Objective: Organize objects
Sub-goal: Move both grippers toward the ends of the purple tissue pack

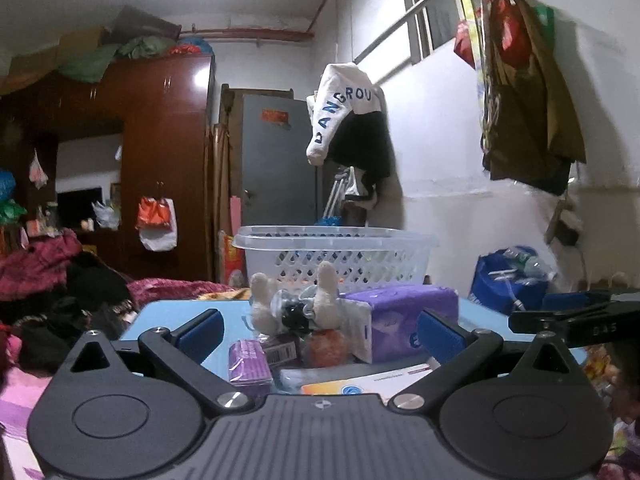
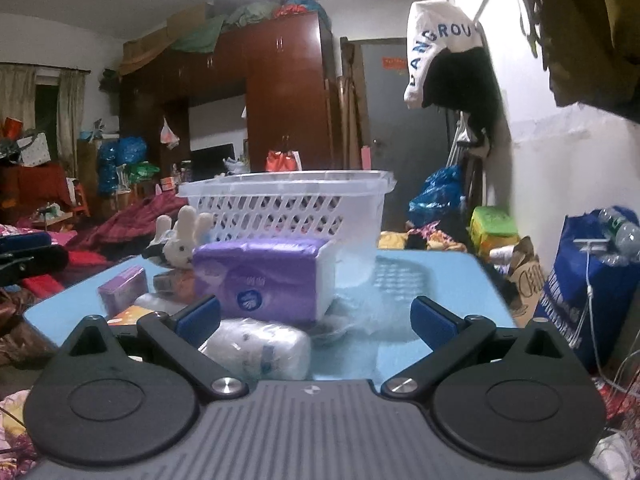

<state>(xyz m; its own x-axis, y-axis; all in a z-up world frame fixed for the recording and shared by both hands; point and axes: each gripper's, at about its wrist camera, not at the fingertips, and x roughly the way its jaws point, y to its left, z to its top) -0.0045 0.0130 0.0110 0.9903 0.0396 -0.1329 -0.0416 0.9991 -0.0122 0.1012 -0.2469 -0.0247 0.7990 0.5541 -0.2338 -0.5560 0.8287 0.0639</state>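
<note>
Both tongs stand wide apart with nothing between their pads: the left gripper (image 1: 320, 334) hovers low over the near clutter, and the right gripper (image 2: 316, 318) hovers just short of a white wrapped pack (image 2: 260, 350); neither touches anything yet. Taking the white basket (image 2: 280, 208) as the landmark, it sits at the far side of the blue table (image 2: 436, 280) and looks to be where the loose things belong; the purple tissue pack (image 2: 260, 276) lies just in front of it, the plush rabbit (image 2: 182, 240) in front and to its left, and the small purple box (image 2: 122, 290) nearer still on that side. My judgement is that the white wrapped pack is the sensible first pick for the right gripper; approach level, straddle its narrow width, squeeze gently since it looks soft, then lift clear of the basket's rim before releasing. Crinkled clear plastic (image 2: 360, 312) beside the pack could snag a finger; keep the left gripper back.
</note>
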